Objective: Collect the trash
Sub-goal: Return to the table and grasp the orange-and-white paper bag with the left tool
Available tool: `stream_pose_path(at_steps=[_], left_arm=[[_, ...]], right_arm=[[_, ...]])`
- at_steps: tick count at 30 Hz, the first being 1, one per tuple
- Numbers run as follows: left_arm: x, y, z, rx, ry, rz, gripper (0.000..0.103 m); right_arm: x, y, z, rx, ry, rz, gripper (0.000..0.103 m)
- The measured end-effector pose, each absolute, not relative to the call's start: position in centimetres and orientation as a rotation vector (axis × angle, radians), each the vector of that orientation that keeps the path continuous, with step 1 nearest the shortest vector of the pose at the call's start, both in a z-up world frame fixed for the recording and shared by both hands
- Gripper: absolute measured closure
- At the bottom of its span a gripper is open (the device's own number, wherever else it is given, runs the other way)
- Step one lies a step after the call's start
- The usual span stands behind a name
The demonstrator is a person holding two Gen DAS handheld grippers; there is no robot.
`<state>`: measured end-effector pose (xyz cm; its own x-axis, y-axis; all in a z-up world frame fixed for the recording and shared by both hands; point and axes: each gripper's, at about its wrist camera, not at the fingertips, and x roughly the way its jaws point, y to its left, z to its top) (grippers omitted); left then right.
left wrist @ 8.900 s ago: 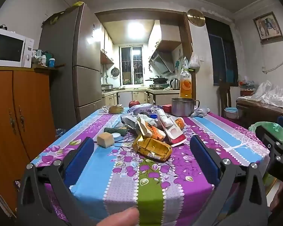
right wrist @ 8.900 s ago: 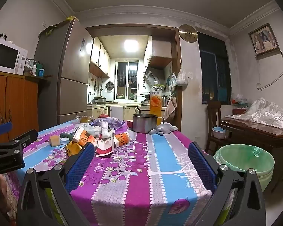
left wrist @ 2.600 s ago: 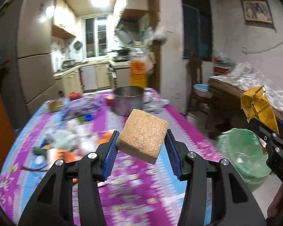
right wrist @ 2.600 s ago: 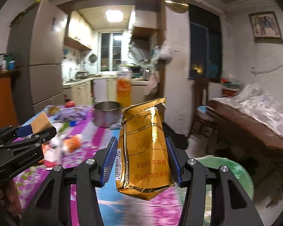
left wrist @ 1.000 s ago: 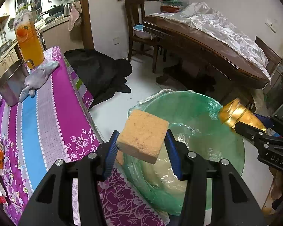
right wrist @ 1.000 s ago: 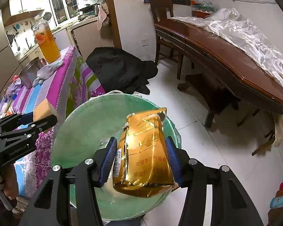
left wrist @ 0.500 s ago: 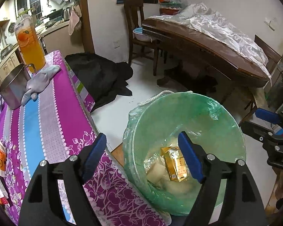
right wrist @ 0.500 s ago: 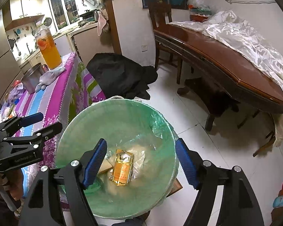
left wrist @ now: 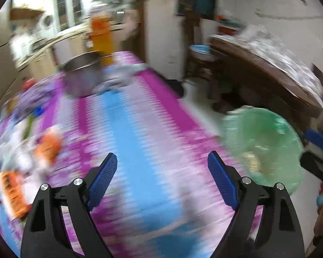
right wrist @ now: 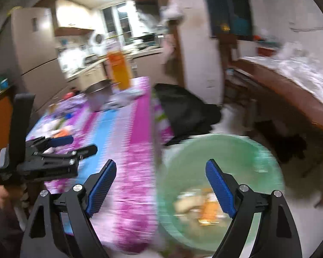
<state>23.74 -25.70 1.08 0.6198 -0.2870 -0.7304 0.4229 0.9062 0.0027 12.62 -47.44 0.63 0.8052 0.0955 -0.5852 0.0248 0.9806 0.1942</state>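
1. Both views are smeared with blur, so I can read no brand, label or writing anywhere — not on the orange bottle (right wrist: pixel 118 68) at upper centre of the right wrist view, nor on the wrappers.
2. My left gripper (left wrist: pixel 162 179) has its blue-padded fingers (left wrist: pixel 103 178) spread wide with nothing between them; it hangs above the striped tablecloth (left wrist: pixel 127 129) in the lower middle of its frame, touching nothing.
3. My right gripper (right wrist: pixel 160 181) is spread just as wide and holds nothing; its right finger sits over the bin, its left over the table edge.
4. The green-lined bin (right wrist: pixel 221 157) fills the lower right of the right wrist view, just beside the table; yellowish and orange trash (right wrist: pixel 204 206) lies at its bottom.
5. More trash — orange and white wrappers (left wrist: pixel 47 146) — lies at the left edge of the left wrist view, on the cloth.
6. A steel pot (left wrist: pixel 81 77) stands at upper left, just in front of the bottle.
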Motion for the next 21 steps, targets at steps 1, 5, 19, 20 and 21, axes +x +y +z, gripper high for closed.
stream_pose_path(at_steps=[1, 5, 19, 20, 21], left_arm=[[24.0, -23.5, 1.0, 0.166, 0.808, -0.375, 0.02], [25.0, -13.5, 1.1, 0.072, 0.804, -0.203, 0.02], [29.4, 5.5, -2.0, -0.244, 0.807, -0.217, 0.007], [29.7, 5.1, -2.5, -0.233, 0.828, -0.25, 0.007], [29.9, 4.7, -2.9, -0.221, 0.843, -0.267, 0.007]], right_arm=[[13.1, -46.0, 0.4, 0.195, 0.64, 0.069, 0.018], [15.4, -40.6, -0.5, 0.179, 0.672, 0.172, 0.017], [23.7, -25.8, -3.0, 0.182, 0.808, 0.462, 0.017], [24.5, -24.9, -3.3, 0.196, 0.825, 0.483, 0.017], [25.0, -24.2, -3.5, 0.202, 0.834, 0.495, 0.017]])
